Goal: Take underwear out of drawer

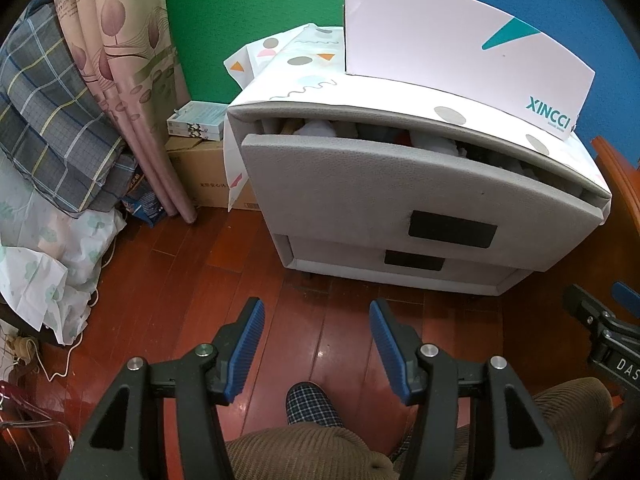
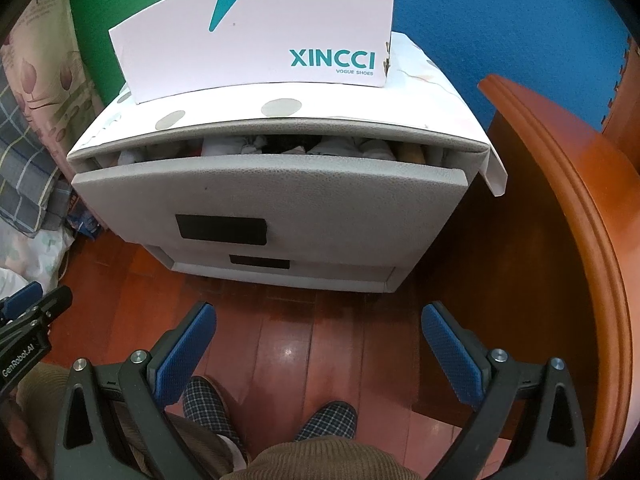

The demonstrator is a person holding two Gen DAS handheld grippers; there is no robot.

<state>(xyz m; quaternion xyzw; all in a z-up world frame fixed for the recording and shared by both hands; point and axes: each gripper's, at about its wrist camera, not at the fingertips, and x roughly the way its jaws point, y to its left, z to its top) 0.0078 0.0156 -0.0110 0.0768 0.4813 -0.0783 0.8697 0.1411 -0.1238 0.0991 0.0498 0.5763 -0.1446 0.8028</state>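
We hold our left gripper (image 1: 317, 346) and right gripper (image 2: 319, 350) released, grasping nothing. Soft rolled white underwear (image 2: 244, 146) sits far off inside the bumpy grey top drawer (image 2: 272, 196), pulled partly out.

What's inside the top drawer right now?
The top drawer stands slightly open. Through the gap, bunched white and dark fabric shows. Anything deeper is hidden by the drawer front and cabinet top.

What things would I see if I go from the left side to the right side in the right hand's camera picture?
Plaid bedding → grey drawer unit with the white shoe box on top → wooden furniture edge.
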